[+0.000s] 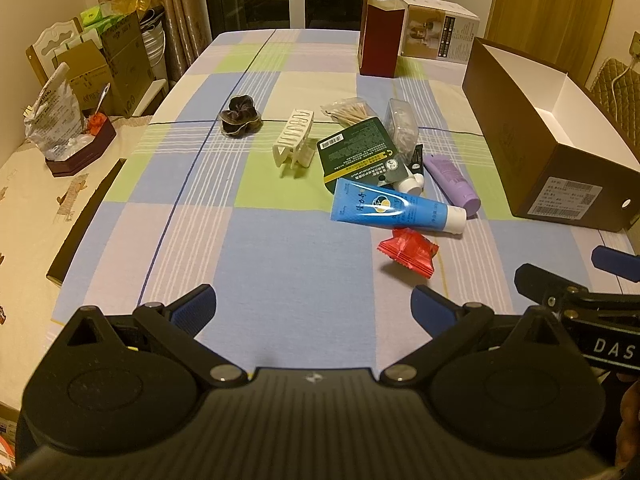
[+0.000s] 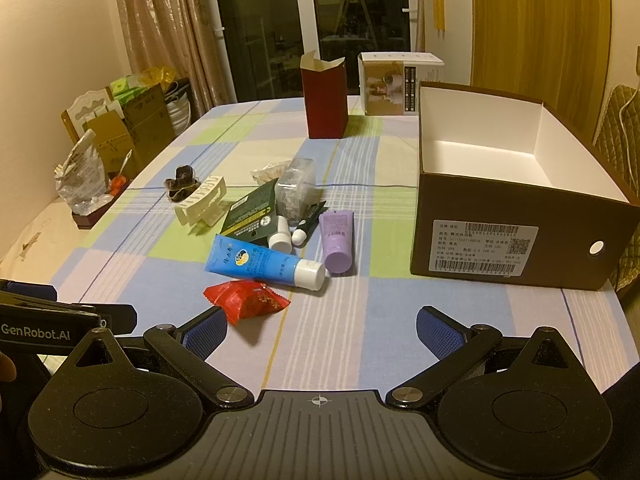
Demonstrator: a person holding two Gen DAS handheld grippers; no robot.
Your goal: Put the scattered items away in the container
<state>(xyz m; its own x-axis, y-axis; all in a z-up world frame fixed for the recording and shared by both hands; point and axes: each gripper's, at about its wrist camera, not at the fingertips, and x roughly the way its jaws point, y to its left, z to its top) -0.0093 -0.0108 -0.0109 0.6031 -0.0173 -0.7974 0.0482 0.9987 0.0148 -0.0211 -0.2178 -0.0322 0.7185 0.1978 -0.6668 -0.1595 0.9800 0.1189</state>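
Both the left gripper (image 1: 314, 306) and right gripper (image 2: 322, 330) hang spread and empty, apparently poised before the first pick, since the box (image 2: 520, 236) holds nothing and the red packet (image 2: 246, 300) lies nearest.

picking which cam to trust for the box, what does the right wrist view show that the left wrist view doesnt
Only the right wrist view looks into the open brown cardboard shoebox: white inside, nothing visible on the part of its floor that shows. It also shows the left tongs from outside.

Only the left wrist view shows the dark flat board at the table's left edge, and the right tongs from outside.

Both show the checked tablecloth, blue squeeze tube, red crinkled snack packet, lilac tube, cream hair claw, and dark scrunchie. Both tongs are open and empty.
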